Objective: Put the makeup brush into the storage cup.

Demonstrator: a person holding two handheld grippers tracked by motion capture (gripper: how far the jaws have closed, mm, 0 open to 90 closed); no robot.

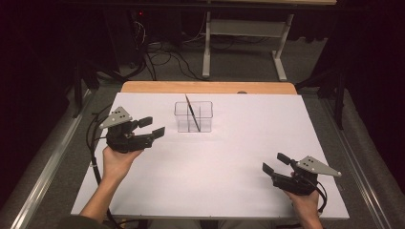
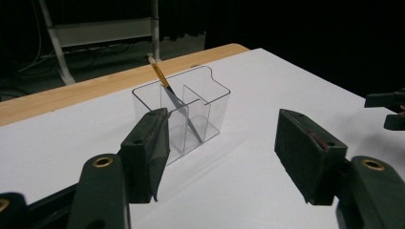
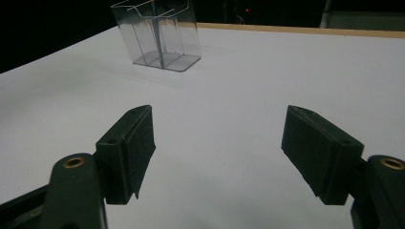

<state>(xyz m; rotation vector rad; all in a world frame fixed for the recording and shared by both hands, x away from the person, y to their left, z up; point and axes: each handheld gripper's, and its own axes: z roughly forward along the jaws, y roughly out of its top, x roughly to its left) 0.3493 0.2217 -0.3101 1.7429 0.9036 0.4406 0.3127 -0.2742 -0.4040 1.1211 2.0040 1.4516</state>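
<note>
A clear plastic holder [image 1: 193, 116] with compartments stands on the white table top [image 1: 215, 162], toward the back middle. A pencil [image 1: 192, 112] leans inside it, tip down. In the left gripper view the holder [image 2: 184, 114] and pencil [image 2: 167, 88] sit just beyond the jaws. My left gripper [image 1: 152, 126] hovers to the left of the holder, open, nothing between its fingers. My right gripper [image 1: 275, 162] rests low near the front right of the table, open and empty. The holder [image 3: 157, 33] stands far ahead in the right gripper view.
A wooden strip [image 1: 207, 87] borders the table's far edge. Beyond it stand a white frame's legs [image 1: 207, 52] and cables on the floor. The other gripper's jaws [image 2: 389, 107] show at the right edge of the left gripper view.
</note>
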